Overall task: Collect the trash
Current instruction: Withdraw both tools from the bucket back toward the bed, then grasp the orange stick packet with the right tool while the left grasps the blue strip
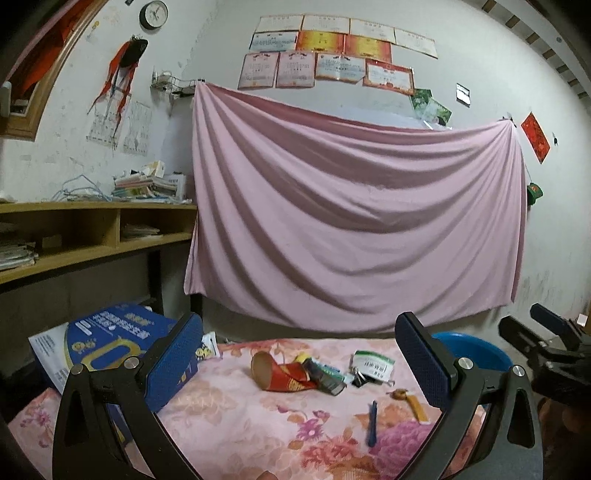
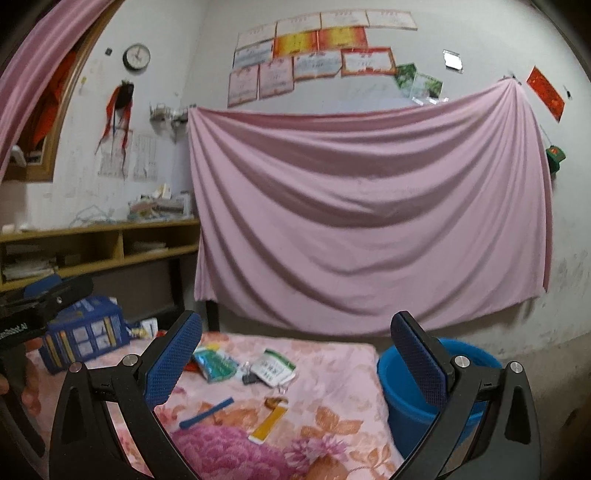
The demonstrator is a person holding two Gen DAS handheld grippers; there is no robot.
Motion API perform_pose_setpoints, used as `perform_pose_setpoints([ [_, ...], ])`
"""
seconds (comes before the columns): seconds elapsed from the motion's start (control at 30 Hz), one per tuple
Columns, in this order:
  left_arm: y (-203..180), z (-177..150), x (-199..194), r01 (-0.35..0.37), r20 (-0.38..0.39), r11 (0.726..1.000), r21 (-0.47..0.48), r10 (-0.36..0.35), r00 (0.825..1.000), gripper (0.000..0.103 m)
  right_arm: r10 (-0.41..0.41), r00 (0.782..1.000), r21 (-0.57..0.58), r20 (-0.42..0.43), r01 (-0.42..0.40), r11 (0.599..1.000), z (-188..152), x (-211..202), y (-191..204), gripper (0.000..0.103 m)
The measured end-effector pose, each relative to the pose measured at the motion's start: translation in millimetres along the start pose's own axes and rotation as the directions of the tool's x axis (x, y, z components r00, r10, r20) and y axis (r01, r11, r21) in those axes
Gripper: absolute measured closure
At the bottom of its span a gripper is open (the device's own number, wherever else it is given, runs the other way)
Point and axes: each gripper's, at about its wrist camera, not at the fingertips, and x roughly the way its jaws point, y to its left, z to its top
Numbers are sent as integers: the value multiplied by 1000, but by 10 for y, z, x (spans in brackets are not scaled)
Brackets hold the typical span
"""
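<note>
A wide pink sheet (image 1: 354, 206) hangs across the back wall and fills the middle of both views, with a cluster of certificates (image 1: 332, 51) pinned above it along the top of the frame. At the left edge a wooden shelf unit (image 1: 92, 229) carries stacked papers, and a round clock (image 1: 153, 14) sits in the upper left.

Across the bottom of each view lies a flowered pink bedcover (image 1: 240, 424). A blue printed carton (image 1: 110, 332) rests on it at lower left in the left wrist view. Off the cover's right end stands a blue bucket (image 2: 413, 398), lower right in the right wrist view.

The left gripper (image 1: 303, 365) has its two blue-padded fingers spread wide with nothing between them. The right gripper (image 2: 295, 362) is likewise spread wide and holds nothing.

The trash lies scattered on the cover in the lower centre. In the left wrist view a crushed red paper cup (image 1: 280, 374) lies on its side, touching a crumpled dark wrapper (image 1: 325, 376) to its right. Just beside that is a white-and-green packet (image 1: 373, 363), with a small dark clip against it. Nearer the camera are a slim blue stick (image 1: 372, 422) and an orange tag (image 1: 413, 404), apart from each other. In the right wrist view a teal foil pack (image 2: 216, 363) shows near the left finger.
</note>
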Motion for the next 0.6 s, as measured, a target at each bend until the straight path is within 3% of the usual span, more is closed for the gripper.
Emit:
perform_pose_setpoints([
  [0.17, 0, -127, 149, 27, -74, 1000, 2, -27, 997, 1, 16, 996, 17, -84, -15, 1000, -110, 151, -7, 2],
  [0.33, -57, -207, 362, 68, -180, 998, 18, -63, 982, 1, 39, 977, 54, -208, -28, 998, -180, 377, -76, 22],
  [0.47, -123, -293, 598, 120, -299, 993, 23, -107, 948, 8, 56, 950, 85, -307, -31, 996, -233, 553, -122, 37],
  [0.6, -220, -391, 801, 186, -406, 982, 28, -158, 900, 29, 93, 907, 125, -410, -45, 991, -326, 729, -182, 50],
])
